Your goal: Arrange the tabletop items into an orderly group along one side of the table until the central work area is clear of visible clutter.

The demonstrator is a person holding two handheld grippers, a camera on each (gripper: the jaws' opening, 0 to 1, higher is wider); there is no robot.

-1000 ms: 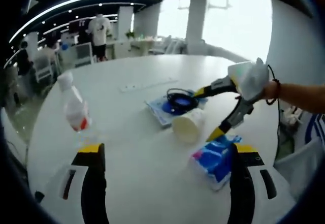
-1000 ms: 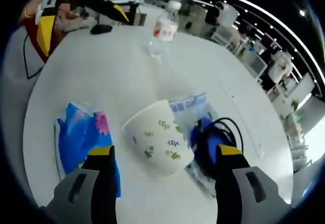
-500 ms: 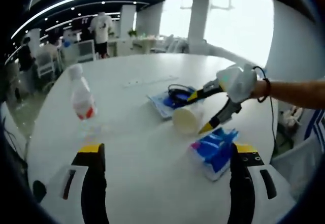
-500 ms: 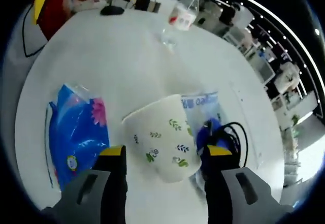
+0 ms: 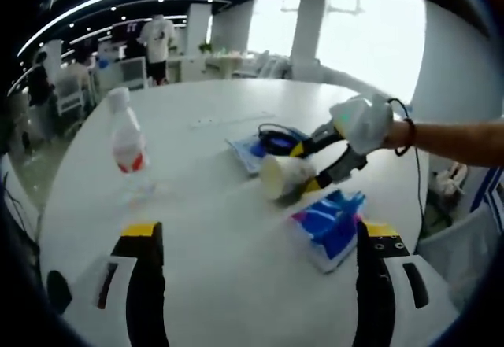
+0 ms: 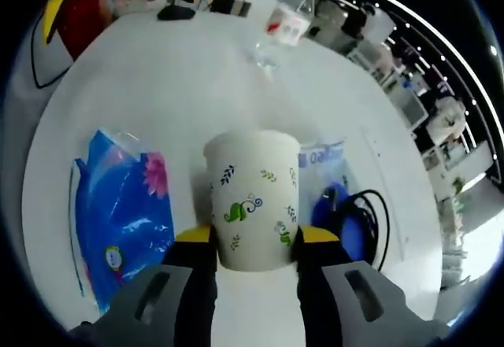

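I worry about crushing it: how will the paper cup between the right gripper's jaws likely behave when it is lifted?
The paper cup looks thin-walled and shows no contents, so it is probably light and may dent under a hard squeeze. The right gripper has its jaws on the tapered lower part, so it could slip downward. Set on its side, it would likely roll in a curve.

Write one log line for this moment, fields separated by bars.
right tongs: shut on paper cup | left tongs: open, holding nothing | tissue pack: beside cup | water bottle: upright
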